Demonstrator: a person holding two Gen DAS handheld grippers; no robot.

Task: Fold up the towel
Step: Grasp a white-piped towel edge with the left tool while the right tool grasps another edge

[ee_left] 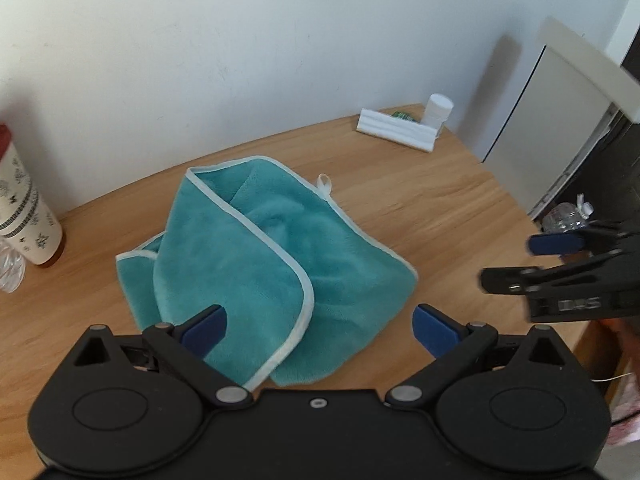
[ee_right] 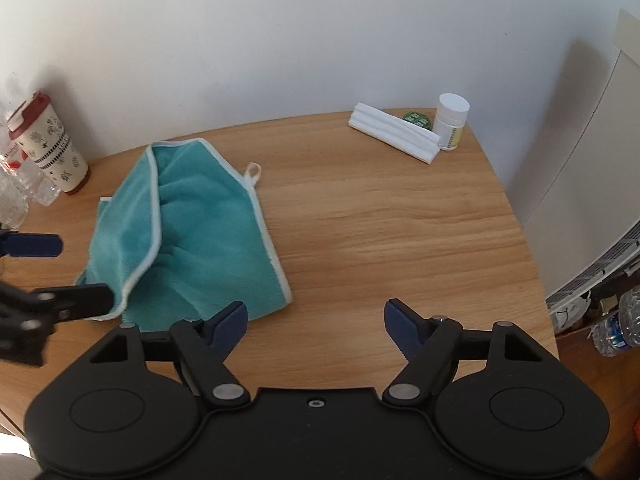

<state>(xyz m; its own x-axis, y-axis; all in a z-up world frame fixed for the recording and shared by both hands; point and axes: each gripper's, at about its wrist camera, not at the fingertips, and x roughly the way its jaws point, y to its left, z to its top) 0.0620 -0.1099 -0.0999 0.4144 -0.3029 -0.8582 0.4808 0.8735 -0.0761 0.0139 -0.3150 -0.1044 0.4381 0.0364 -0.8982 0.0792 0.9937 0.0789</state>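
Basically no legible writing: the cream patterned tumbler with a dark red lid [ee_right: 52,148] and the white pill bottle with a yellowish label [ee_right: 451,120] carry print too small to read, and the embossed mark on the right tongs [ee_left: 516,264] body is blurred. Teal microfibre towel with pale trim [ee_left: 256,272] lies loosely folded on the wooden worktop [ee_right: 380,220], hanging loop at its far edge. Left tongs [ee_left: 320,320] hover over its near edge, spread, holding nothing; right tongs [ee_right: 316,320] spread too, beside the towel.
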